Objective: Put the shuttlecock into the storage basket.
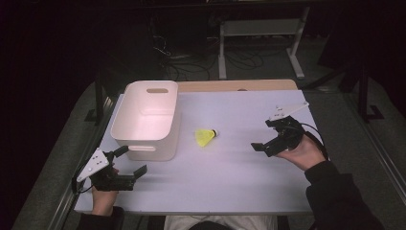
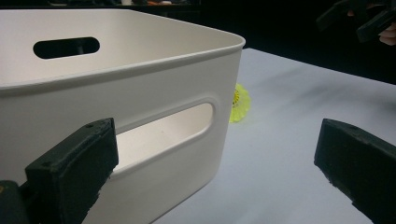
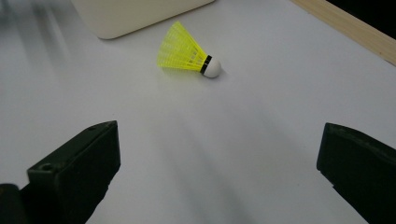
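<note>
Because the shuttlecock is lying beside the bin, we are aiming the right gripper at it, jaws apart.

Dark room; lit white table, wood edge; white desk frame, cables on grey floor behind.

Black two-jaw left gripper and right gripper: grey three-cornered top plates, trailing black cables; dark long sleeve.
</note>
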Available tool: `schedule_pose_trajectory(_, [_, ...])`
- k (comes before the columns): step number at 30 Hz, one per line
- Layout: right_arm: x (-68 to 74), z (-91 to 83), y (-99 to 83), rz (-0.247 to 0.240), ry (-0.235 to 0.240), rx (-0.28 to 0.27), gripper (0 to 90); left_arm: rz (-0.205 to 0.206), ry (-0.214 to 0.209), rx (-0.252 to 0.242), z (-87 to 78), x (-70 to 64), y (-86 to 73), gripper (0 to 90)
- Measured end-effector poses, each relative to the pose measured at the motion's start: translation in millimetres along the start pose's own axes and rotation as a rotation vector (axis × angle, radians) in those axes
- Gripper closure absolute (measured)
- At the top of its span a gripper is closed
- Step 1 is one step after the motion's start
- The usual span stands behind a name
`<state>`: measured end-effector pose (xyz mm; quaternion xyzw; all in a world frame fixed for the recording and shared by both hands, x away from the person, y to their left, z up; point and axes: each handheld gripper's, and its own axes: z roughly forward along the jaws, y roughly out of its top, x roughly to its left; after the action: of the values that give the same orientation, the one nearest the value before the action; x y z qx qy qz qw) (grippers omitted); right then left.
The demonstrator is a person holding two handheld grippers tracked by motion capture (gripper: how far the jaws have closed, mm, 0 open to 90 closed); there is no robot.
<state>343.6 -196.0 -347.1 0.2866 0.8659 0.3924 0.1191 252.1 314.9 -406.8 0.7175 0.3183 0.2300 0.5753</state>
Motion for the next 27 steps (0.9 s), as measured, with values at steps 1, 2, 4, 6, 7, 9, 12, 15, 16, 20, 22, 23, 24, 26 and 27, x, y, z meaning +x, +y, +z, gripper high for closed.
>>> schedule_pose_trajectory(1, [0.0, 0.9, 0.8, -0.001, 0.001, 0.004, 0.0, 0.0, 0.0, 0.0, 0.0, 0.0, 0.0, 0.0])
schedule_pose_trajectory(2, [0.0, 1.8, 1.6, -0.003, 0.004, 0.005, 0.0, 0.0, 0.0, 0.0, 0.0, 0.0, 0.0, 0.0])
schedule_pose_trajectory(4, [-0.1, 3.4, 3.4, -0.006, 0.007, 0.007, 0.0, 0.0, 0.0, 0.0, 0.1, 0.0, 0.0, 0.0])
schedule_pose_trajectory(6, [-0.1, 4.8, 5.4, -0.01, 0.011, 0.008, 0.0, 0.0, 0.0, 0.0, 0.0, 0.0, 0.0, 0.0])
schedule_pose_trajectory(7, [-0.2, 5.5, 6.4, -0.012, 0.011, 0.009, 0.0, 0.0, 0.0, 0.0, 0.0, 0.0, 0.0, 0.0])
schedule_pose_trajectory(9, [-0.2, 6.9, 8.2, -0.012, 0.014, 0.011, 0.0, 0.001, -0.001, 0.001, 0.0, 0.0, 0.0, 0.0])
schedule_pose_trajectory(12, [0.0, 9.2, 10.4, -0.018, 0.016, 0.017, 0.0, 0.0, -0.001, 0.0, -0.1, 0.0, 0.0, 0.0])
schedule_pose_trajectory(15, [0.4, 11.6, 12.0, -0.023, 0.02, 0.025, 0.0, 0.0, -0.002, 0.0, 0.0, -0.1, 0.0, 0.0])
schedule_pose_trajectory(16, [0.6, 12.3, 12.6, -0.022, 0.022, 0.026, 0.0, 0.001, -0.001, 0.0, -0.1, 0.0, 0.0, 0.0])
schedule_pose_trajectory(20, [0.5, 14.9, 15.4, -0.026, 0.03, 0.032, 0.0, 0.001, -0.002, 0.0, 0.0, 0.0, 0.0, 0.0])
schedule_pose_trajectory(22, [0.3, 16.7, 17.0, -0.032, 0.034, 0.033, 0.0, 0.0, -0.002, 0.0, 0.0, 0.0, 0.0, 0.0])
schedule_pose_trajectory(23, [0.7, 17.8, 17.8, -0.029, 0.036, 0.034, 0.0, 0.001, -0.001, 0.0, -0.1, 0.0, 0.0, 0.0])
schedule_pose_trajectory(24, [0.6, 18.9, 18.5, -0.034, 0.038, 0.035, 0.0, 0.0, -0.001, 0.0, -0.2, 0.0, 0.0, 0.0])
schedule_pose_trajectory(26, [1.0, 21.1, 19.9, -0.038, 0.044, 0.039, 0.0, 0.001, -0.002, 0.0, -0.1, 0.0, 0.0, 0.0])
schedule_pose_trajectory(27, [1.3, 22.2, 20.7, -0.04, 0.045, 0.042, 0.0, 0.001, -0.002, 0.0, -0.1, 0.0, 0.0, 0.0])
